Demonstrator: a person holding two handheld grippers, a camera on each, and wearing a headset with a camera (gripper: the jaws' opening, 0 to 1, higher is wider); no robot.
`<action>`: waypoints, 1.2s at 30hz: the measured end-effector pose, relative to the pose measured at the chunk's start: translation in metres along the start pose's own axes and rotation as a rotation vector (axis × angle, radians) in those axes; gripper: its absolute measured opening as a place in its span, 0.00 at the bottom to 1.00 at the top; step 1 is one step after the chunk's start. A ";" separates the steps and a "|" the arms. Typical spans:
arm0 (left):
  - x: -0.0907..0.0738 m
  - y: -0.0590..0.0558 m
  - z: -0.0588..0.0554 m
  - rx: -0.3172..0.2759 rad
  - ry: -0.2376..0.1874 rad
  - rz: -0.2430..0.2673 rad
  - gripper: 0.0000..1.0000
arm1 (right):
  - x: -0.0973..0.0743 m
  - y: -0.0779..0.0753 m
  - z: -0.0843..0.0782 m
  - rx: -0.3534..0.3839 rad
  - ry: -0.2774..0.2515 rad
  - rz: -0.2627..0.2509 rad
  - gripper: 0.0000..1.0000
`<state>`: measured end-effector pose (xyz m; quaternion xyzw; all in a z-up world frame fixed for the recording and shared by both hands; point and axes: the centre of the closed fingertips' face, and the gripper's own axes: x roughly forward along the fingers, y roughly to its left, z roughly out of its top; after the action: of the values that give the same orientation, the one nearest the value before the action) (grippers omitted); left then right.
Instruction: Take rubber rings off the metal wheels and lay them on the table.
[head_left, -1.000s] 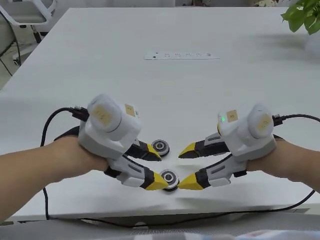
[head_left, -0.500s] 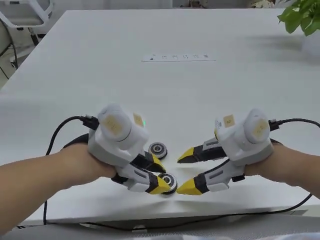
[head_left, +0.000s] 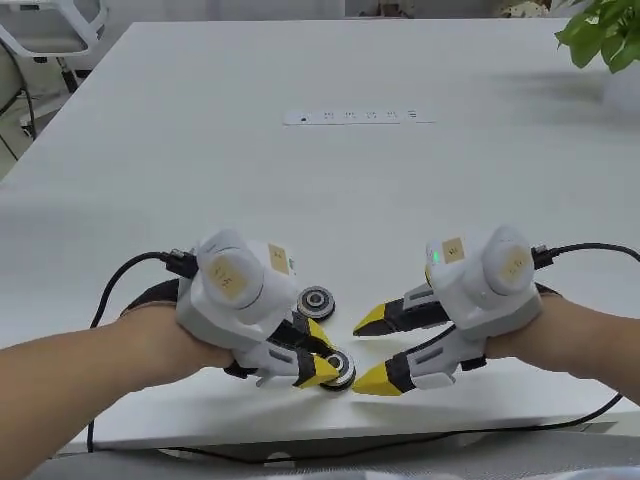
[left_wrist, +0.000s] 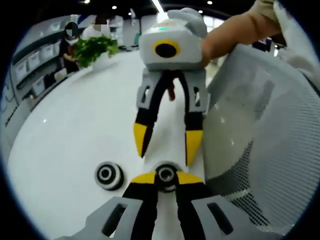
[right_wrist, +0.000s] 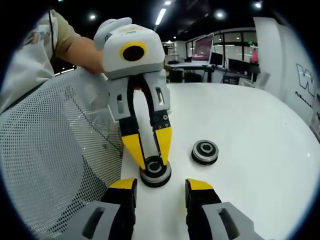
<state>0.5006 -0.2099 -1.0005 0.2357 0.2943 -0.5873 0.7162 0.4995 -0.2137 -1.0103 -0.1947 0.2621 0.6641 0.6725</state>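
Two wheels are lying on the white table (head_left: 330, 200), close to its near edge.

Item one: left gripper (head_left: 323, 357). Its jaws are standing narrow, the yellow tips pinching the near wheel (head_left: 338, 368) from both sides. In the left gripper view the tips are pressing against its rim.

Item two: right gripper (head_left: 357, 356). Its jaws are gaping wide and holding nothing, the tips pointing at the near wheel from just beside it, with a gap showing between.

Far wheel (head_left: 316, 299) is resting flat on the table, apart from both grippers, just beyond the left gripper's jaws.

Sundries — a power strip (head_left: 350, 116) is lying mid-table, well apart from the work; a plant (head_left: 600, 35) is standing at the far right corner.
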 end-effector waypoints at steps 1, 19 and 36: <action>0.000 0.000 0.000 0.001 -0.001 0.002 0.13 | 0.001 0.001 0.000 0.000 0.001 0.002 0.36; 0.001 -0.001 0.000 -0.005 -0.018 0.014 0.13 | 0.015 0.005 0.003 0.033 -0.013 0.015 0.26; 0.002 0.000 0.000 0.001 -0.021 0.015 0.13 | 0.008 0.006 -0.002 0.043 -0.013 0.015 0.21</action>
<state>0.5009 -0.2114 -1.0016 0.2318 0.2848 -0.5846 0.7235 0.4937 -0.2083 -1.0159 -0.1741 0.2733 0.6646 0.6732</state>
